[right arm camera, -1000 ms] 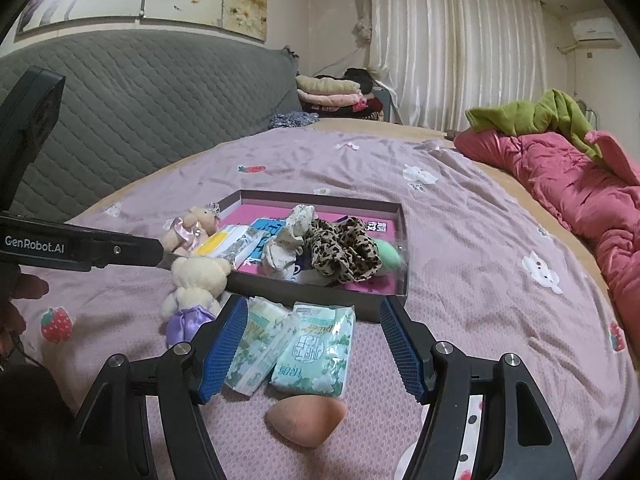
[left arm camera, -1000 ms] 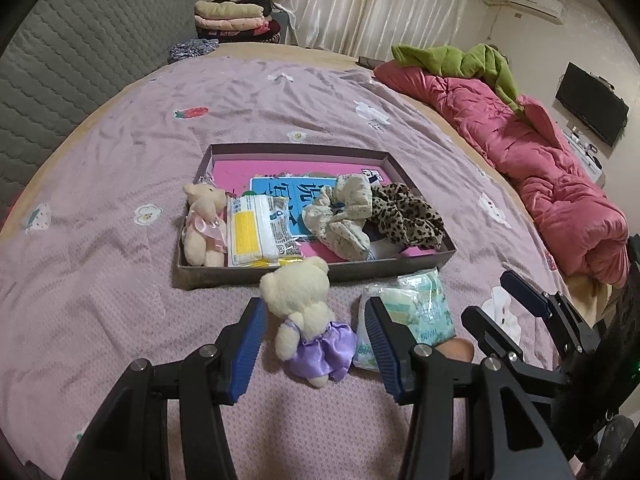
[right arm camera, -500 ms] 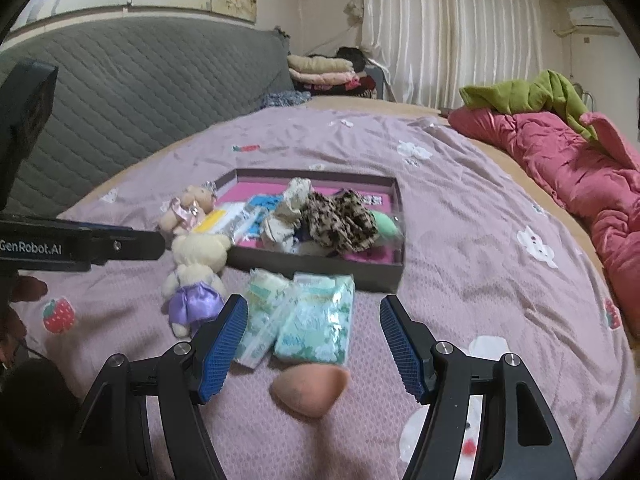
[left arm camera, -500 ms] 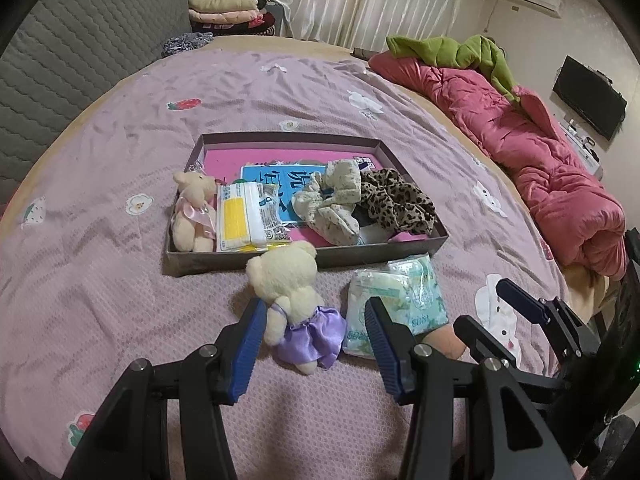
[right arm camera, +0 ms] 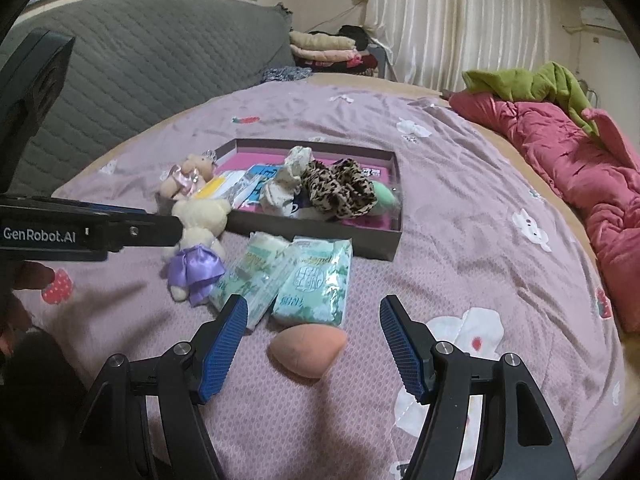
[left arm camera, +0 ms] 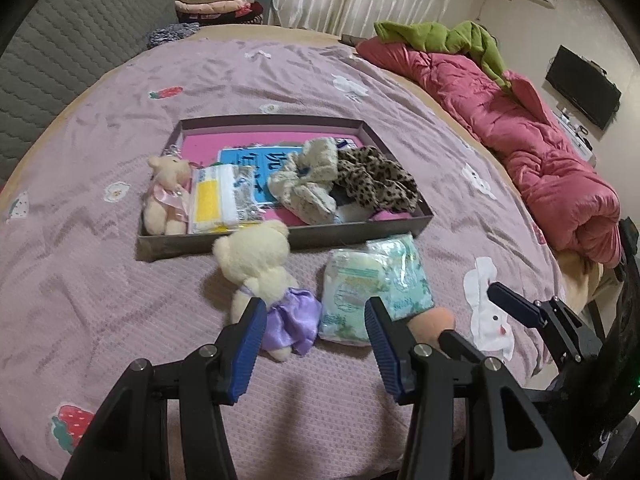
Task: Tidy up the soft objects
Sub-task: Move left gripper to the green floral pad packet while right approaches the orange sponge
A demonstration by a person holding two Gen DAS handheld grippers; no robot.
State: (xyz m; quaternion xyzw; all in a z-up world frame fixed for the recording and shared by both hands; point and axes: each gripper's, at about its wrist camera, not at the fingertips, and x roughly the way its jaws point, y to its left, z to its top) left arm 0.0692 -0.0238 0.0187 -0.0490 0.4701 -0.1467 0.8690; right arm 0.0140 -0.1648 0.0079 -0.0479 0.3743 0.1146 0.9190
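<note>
A shallow grey box (left arm camera: 288,236) (right arm camera: 312,236) with a pink floor lies on the purple bedspread. It holds a pink-dressed bear (left arm camera: 166,196), a yellow packet (left arm camera: 218,200), a beige scrunchie (left arm camera: 308,184) and a leopard scrunchie (left arm camera: 376,184). In front of the box lie a cream bear in a purple skirt (left arm camera: 264,280) (right arm camera: 196,248), two green tissue packs (left arm camera: 372,288) (right arm camera: 296,276) and an orange sponge (right arm camera: 308,348). My left gripper (left arm camera: 316,312) is open just short of the bear. My right gripper (right arm camera: 312,308) is open above the sponge.
A rolled pink quilt (left arm camera: 540,152) with a green blanket (left arm camera: 440,36) lies along the right side of the bed. A grey padded headboard (right arm camera: 140,64) and folded clothes (left arm camera: 216,0) stand at the back. A mint sponge (right arm camera: 384,196) sits in the box's right end.
Both grippers have drawn back and risen a little, so the bear, packs and sponge sit further away in view. Jaws stay open. Nothing on the bed has moved.
</note>
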